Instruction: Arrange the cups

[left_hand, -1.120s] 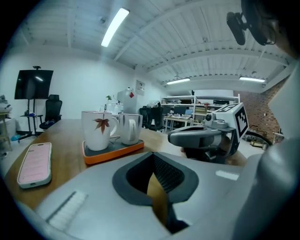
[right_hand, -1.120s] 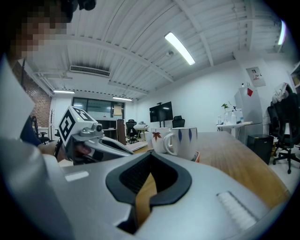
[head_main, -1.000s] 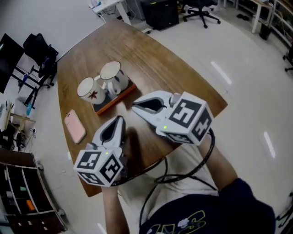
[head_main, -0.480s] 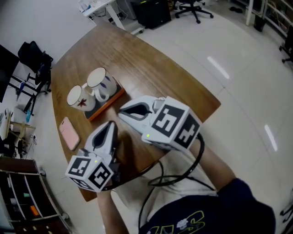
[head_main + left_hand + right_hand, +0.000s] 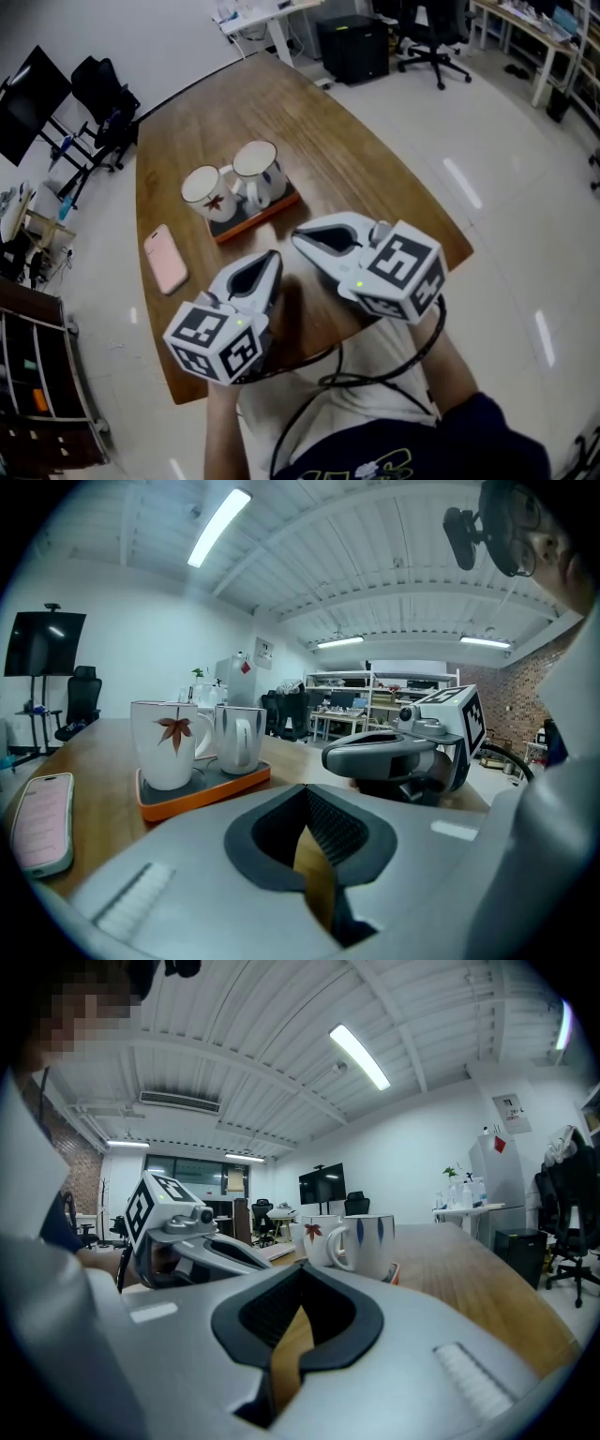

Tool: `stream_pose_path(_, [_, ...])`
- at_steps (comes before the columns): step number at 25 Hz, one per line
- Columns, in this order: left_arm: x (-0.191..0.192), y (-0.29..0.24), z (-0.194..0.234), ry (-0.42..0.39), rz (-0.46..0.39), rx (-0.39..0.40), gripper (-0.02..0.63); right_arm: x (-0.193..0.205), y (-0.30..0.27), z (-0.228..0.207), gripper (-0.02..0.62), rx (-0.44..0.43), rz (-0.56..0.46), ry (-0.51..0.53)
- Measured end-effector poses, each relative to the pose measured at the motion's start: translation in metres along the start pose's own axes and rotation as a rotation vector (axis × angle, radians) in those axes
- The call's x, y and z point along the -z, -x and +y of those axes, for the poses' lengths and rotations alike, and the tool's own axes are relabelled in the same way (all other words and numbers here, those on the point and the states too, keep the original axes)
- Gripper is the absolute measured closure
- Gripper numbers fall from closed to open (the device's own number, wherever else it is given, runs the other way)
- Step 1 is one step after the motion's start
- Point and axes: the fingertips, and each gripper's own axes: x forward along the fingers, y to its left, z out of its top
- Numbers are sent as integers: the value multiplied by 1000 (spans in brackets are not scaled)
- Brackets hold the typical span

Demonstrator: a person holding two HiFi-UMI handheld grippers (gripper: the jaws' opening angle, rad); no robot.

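Two white cups stand side by side on a small orange-rimmed tray [image 5: 275, 210] on the wooden table. One cup [image 5: 202, 187] [image 5: 167, 742] bears a red leaf, the other [image 5: 258, 169] [image 5: 375, 1241] has blue marks. Both grippers hover over the near part of the table, short of the tray and pointing toward it. My left gripper [image 5: 272, 255] [image 5: 306, 787] is shut and holds nothing. My right gripper [image 5: 300, 236] [image 5: 302, 1267] is likewise shut and holds nothing. Neither touches a cup.
A pink phone [image 5: 165, 259] [image 5: 42, 819] lies on the table left of the tray. The table's curved edge [image 5: 441, 216] runs along the right. Office chairs, desks and a monitor stand on the floor beyond the table.
The head view has shifted, so the whole scene sits differently in the picture. Grippers, cups and tray keep their places relative to one another, and both jaws stay shut.
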Motion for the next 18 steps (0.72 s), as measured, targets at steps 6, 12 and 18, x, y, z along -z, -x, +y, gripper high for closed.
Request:
stream_pose_path(6, [-1, -1, 1, -5, -4, 7, 604, -1, 1, 0, 595, -2, -2, -1])
stream_pose_path(12, [2, -7, 2, -30, 46, -22, 604, -2, 1, -1, 595, 9, -9, -14])
stream_pose_path(18, [8, -14, 3, -58, 113, -53, 604, -1, 0, -2, 595, 9, -9, -13])
